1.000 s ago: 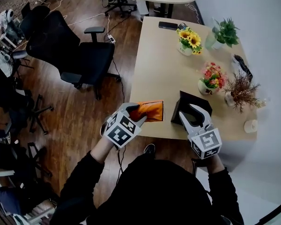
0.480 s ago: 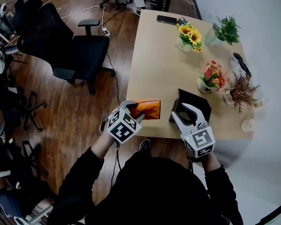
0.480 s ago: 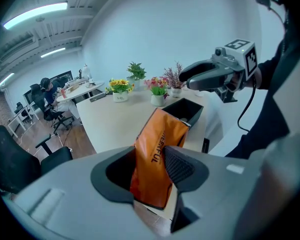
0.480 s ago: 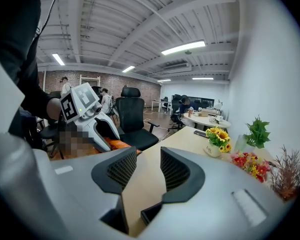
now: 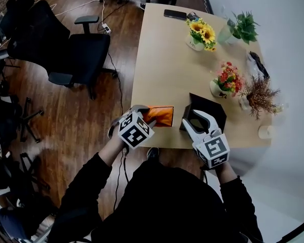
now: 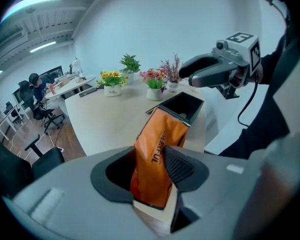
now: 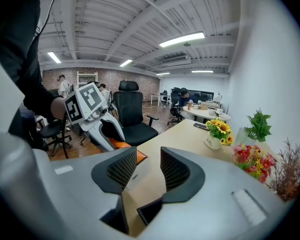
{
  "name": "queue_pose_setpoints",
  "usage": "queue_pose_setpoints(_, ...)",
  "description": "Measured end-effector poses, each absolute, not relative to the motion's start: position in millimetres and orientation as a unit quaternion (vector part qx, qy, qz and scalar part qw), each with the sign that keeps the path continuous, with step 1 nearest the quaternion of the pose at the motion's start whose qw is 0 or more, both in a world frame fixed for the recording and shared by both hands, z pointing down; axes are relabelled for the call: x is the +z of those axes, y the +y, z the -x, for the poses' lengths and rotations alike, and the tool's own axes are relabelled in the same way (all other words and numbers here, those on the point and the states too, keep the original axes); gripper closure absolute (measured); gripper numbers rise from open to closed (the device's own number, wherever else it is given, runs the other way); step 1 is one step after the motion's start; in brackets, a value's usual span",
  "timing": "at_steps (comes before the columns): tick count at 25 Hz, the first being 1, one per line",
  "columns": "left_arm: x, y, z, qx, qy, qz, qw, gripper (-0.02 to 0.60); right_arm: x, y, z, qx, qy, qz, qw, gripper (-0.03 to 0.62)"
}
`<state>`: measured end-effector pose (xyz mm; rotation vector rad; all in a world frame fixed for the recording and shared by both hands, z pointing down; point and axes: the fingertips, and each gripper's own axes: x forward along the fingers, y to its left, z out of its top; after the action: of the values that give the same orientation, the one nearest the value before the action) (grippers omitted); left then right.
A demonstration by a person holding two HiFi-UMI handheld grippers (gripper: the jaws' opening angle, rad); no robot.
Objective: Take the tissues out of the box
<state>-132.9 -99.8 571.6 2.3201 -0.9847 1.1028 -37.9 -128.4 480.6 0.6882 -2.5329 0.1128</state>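
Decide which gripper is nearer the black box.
Right. The right gripper hangs at the black box; the left gripper grips the orange pack, apart from the box.

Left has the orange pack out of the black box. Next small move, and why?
Likely set the orange pack down on the table beside the black box and open the left gripper. Its jaws clamp the pack, already clear of the box; the right gripper is open and empty.
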Motion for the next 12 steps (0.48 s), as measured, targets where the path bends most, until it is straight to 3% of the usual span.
queue_pose_setpoints(12,602.8,-108.8,114.7,0.423,-0.313,-0.824,0.21,0.416,489.0,-133.2,14.0,0.052,-0.922,-0.267,0.277,0.442)
